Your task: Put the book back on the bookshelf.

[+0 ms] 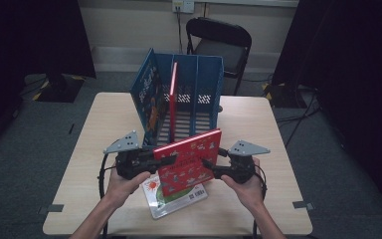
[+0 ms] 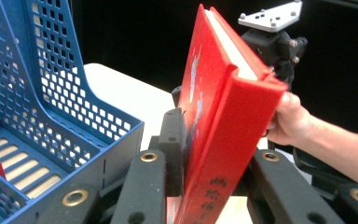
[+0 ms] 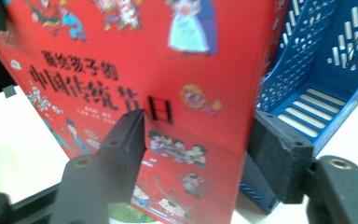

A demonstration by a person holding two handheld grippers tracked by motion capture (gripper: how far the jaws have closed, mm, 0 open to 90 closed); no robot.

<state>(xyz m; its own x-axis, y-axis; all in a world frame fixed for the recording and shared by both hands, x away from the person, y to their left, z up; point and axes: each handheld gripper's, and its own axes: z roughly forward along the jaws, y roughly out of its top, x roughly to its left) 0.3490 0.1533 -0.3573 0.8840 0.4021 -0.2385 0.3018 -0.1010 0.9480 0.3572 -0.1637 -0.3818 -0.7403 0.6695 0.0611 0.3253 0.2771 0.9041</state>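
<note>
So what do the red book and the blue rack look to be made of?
Red book: apparently a hardcover, stiff board with smooth printed covers and a pale page block showing. Blue rack: looks like moulded plastic, its walls perforated with slots and holes.

Red picture book (image 3: 135, 70) upright between black fingers (image 3: 126, 140) — blue file rack (image 3: 326, 70) just behind.

File rack (image 1: 199, 89) set at far middle of bench (image 1: 94, 149); one book (image 1: 172, 94) stood upright inside rack, another book (image 1: 146, 97) leaned against its left wall. Hardcover book (image 1: 191, 162) held raised before rack, between left tongs (image 1: 171, 160) and right tongs (image 1: 206, 163). Thin book (image 1: 171, 199) laid flat on bench beneath it, near front edge. Chair (image 1: 224, 45) placed behind bench.
</note>
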